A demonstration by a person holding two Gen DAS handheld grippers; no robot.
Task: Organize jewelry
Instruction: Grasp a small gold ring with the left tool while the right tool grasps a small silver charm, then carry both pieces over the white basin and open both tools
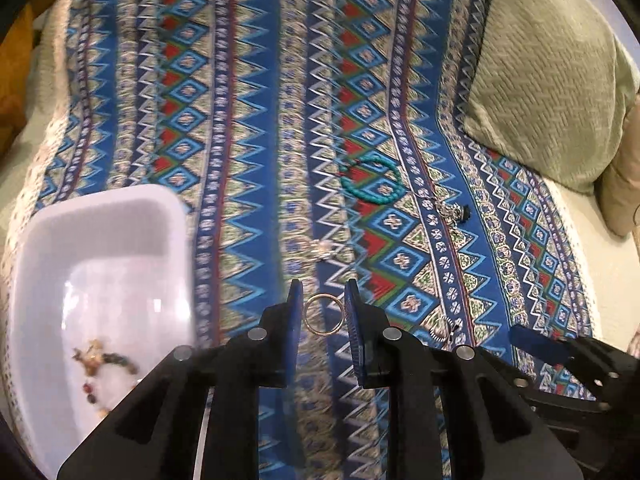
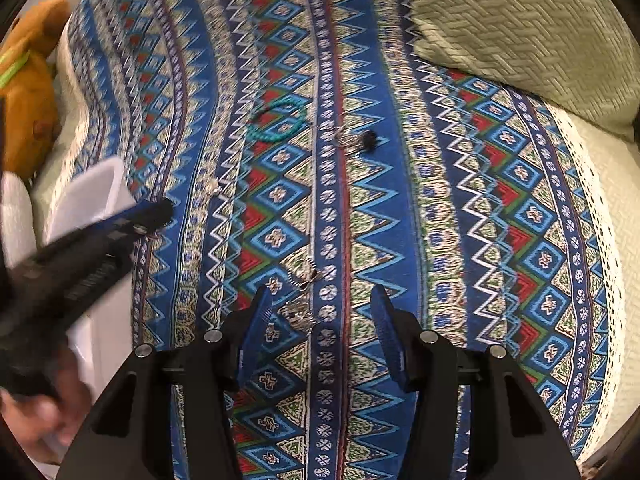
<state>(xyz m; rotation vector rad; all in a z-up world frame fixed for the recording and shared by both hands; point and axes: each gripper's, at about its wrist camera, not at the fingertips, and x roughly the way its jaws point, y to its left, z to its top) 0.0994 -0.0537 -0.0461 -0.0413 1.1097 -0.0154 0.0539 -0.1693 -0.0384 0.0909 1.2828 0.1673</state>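
A patterned blue cloth (image 1: 248,128) with zigzag bands and red-and-teal diamonds runs under the tongs and well ahead of them. Beneath it lies a cream, textured bedspread (image 2: 600,184), showing past the cloth's lacy edge to the right. Ahead and to the right rests a sage-green woven pillow (image 1: 548,80). Far off to the left sits an orange plush toy (image 2: 28,92).
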